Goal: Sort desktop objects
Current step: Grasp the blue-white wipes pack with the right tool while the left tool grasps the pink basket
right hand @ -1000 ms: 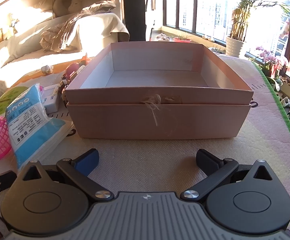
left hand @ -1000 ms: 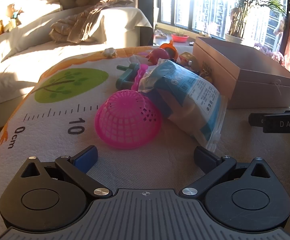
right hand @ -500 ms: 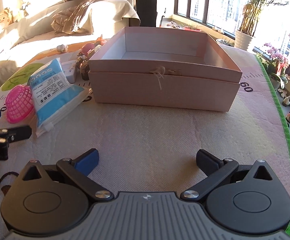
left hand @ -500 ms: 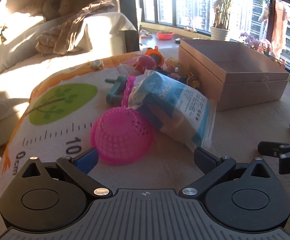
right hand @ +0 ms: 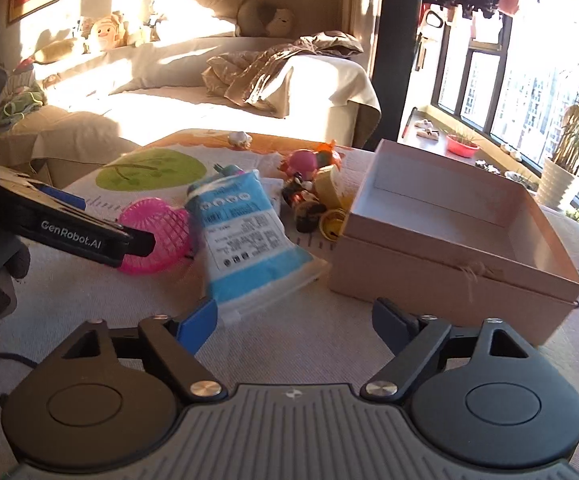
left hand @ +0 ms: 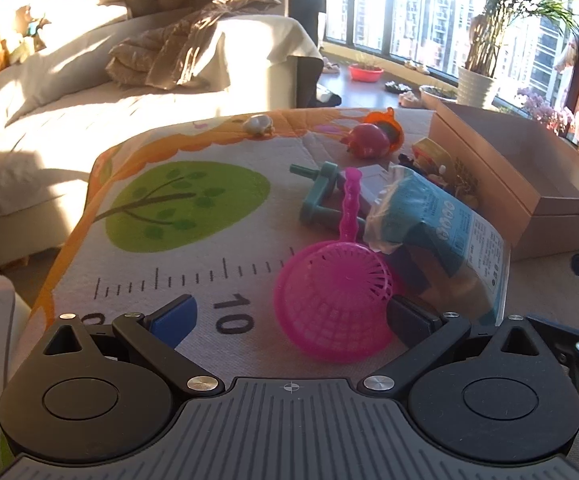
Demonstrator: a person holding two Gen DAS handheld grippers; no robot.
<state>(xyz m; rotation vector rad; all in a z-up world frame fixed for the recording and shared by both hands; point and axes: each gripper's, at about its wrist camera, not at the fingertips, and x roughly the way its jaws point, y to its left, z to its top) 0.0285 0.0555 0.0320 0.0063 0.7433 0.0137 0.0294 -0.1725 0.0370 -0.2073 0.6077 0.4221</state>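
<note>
Through the left wrist camera, a table covered by a printed mat point(left hand: 161, 240) is seen, with a green tree and a ruler scale drawn on it. The left gripper point(left hand: 289, 312) is held above the near edge with its jaws spread wide; nothing is pinched, though the right finger is placed just beside a pink mesh strainer point(left hand: 333, 300) lying on its side. Against the far right of the strainer a blue and white plastic packet point(left hand: 449, 236) is laid. Beyond it a teal plastic toy point(left hand: 321, 196), a red toy point(left hand: 369, 140) and other small toys are scattered. A pink cardboard box point(left hand: 529, 188) is set at the right. Through the right wrist camera, the right gripper point(right hand: 293, 320) is seen near the mat with its jaws apart, having just been closing somewhat, and nothing is held between them. The packet point(right hand: 245, 236) lies just beyond its left finger, the open box point(right hand: 449, 248) to the right, the strainer point(right hand: 157, 236) to the left. The left gripper point(right hand: 89, 232) is seen at the far left, over the strainer. A sofa point(right hand: 209, 92) is lit by sun behind.
</note>
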